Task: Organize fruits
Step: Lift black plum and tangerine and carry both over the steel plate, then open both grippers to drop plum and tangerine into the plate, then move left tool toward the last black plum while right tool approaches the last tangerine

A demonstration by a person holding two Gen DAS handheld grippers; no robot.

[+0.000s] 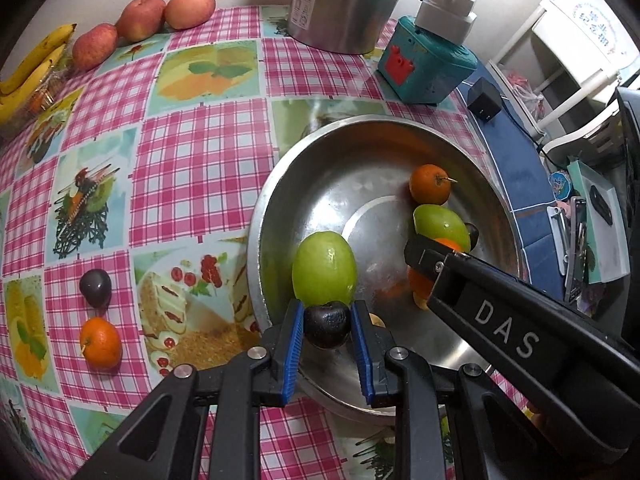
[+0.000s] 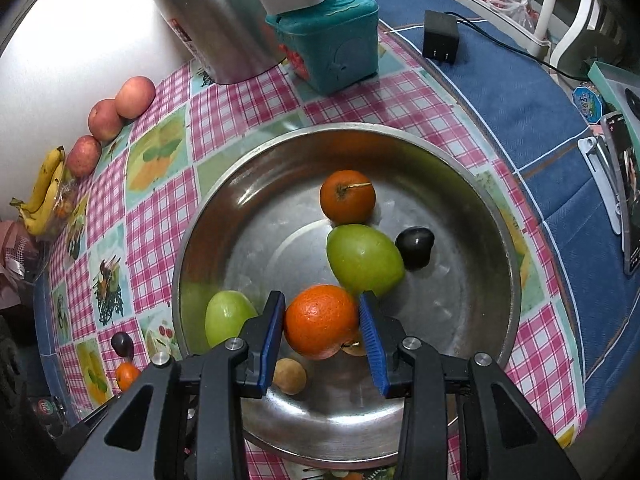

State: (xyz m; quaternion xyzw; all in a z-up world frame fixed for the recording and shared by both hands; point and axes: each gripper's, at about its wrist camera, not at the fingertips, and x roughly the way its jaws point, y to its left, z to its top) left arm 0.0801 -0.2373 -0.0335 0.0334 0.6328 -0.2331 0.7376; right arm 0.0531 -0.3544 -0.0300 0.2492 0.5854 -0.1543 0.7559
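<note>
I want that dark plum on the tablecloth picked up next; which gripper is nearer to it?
Left. The left gripper sits at the bowl's rim nearest the plum; the right gripper is farther inside.

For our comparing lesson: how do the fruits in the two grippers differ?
The dark plum in the left gripper is near-black and small; the orange in the right gripper is bright, dimpled and larger. The plum's jaws stand narrow, the orange's wider. Both are round and held over the steel bowl.
</note>
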